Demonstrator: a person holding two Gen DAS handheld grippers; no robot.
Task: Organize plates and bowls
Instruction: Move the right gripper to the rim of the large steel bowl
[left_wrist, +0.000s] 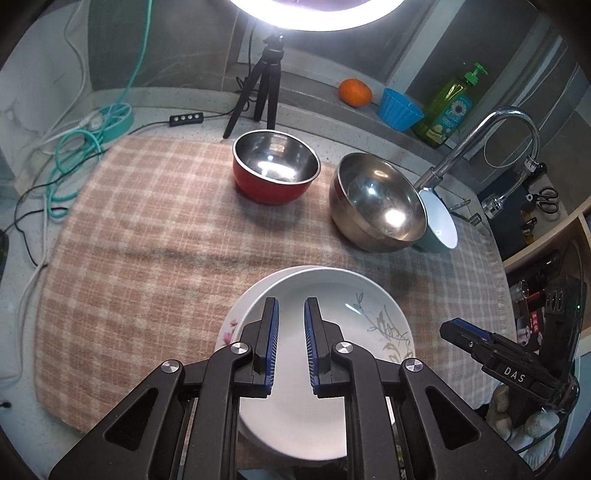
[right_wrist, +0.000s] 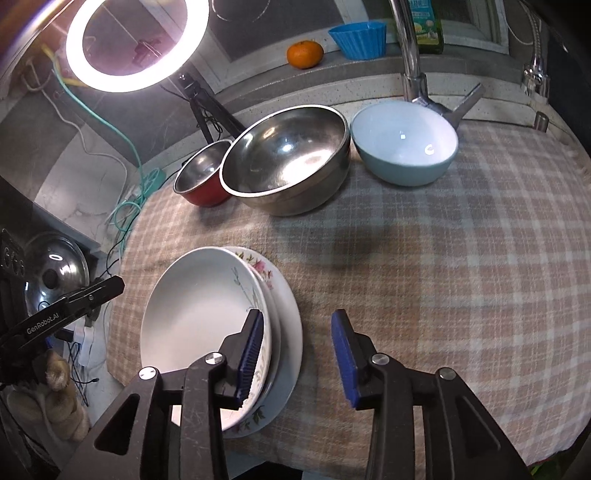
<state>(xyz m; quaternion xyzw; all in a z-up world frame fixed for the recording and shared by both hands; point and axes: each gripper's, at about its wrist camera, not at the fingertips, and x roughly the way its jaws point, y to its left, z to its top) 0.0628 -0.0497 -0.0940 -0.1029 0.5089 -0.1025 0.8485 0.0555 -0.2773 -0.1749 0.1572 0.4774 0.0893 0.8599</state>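
Although the plates already sit stacked at the near edge of the desk (right_wrist: 461, 258), which is covered by a checked cloth, the three bowls at the far side are still separate. The large steel bowl (right_wrist: 286, 162) stands in the middle of that row, the red bowl (right_wrist: 201, 177) close on its left, and the pale blue bowl (right_wrist: 404, 144) just to its right, in front of the faucet (right_wrist: 410, 55). The plate stack (right_wrist: 207, 314) has a white plate with a leaf sprig on top and flowered ones beneath, sitting slightly offset rather than squared up. From the left wrist view, the left gripper (left_wrist: 290, 343) hovers right over that stack, its blue pads a narrow gap apart with nothing between them. The right gripper (right_wrist: 297, 354) is spread wide and empty – its left finger hangs over the right rim of the stack, and the other is over bare cloth. What the next move seems to turn on is where the bowls lie: all of them are straight ahead and well apart from both grippers, across the open cloth. The blue bowl looks nearer the right gripper's side, the red one nearer the left's. Nesting the smaller bowls into the steel one looks like the step left – a guess only. The orange (right_wrist: 304, 53) and blue cup (right_wrist: 358, 38) on the ledge behind play no part.
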